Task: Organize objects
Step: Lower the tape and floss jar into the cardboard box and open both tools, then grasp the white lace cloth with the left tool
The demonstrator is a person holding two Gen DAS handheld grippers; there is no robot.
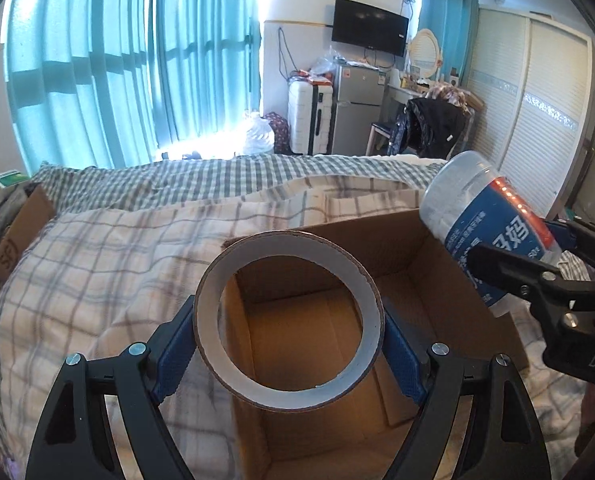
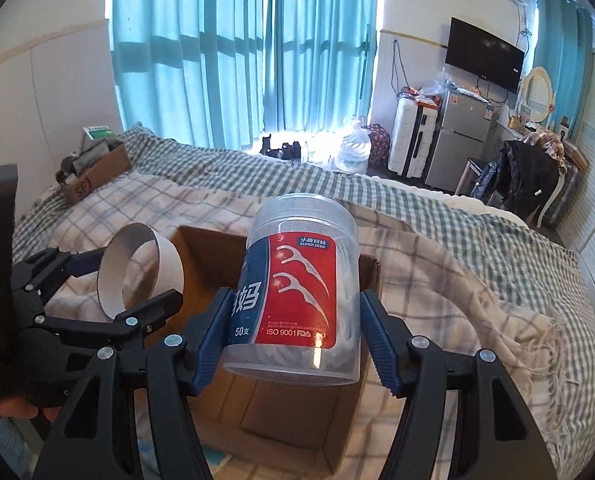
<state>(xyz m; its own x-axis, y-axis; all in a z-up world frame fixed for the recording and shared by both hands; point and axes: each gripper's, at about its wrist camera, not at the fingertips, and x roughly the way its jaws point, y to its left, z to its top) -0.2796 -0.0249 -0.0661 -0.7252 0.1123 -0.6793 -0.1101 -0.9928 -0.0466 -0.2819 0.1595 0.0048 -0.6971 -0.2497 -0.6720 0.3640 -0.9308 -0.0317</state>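
In my left wrist view, the cardboard box (image 1: 377, 280) sits on the bed (image 1: 97, 248), low and centre in frame. The tape roll (image 1: 289, 320) hangs over it in my left tool (image 1: 289, 344); the floss jar (image 1: 477, 216) in my right tool (image 1: 545, 256) sits at the right edge. A second box (image 1: 13, 224) rests at far left.

I am working in a bedroom of a home. A bed (image 2: 437, 216) with a checked blanket (image 1: 97, 248) fills the middle. At 12 o'clock hang long blue curtains (image 2: 225, 52) over a bright window. At 1 o'clock I see a television (image 2: 484, 60) on the wall, a small fridge (image 2: 455, 140), a white suitcase (image 2: 407, 140), and at 3 o'clock a wardrobe (image 1: 537, 100).
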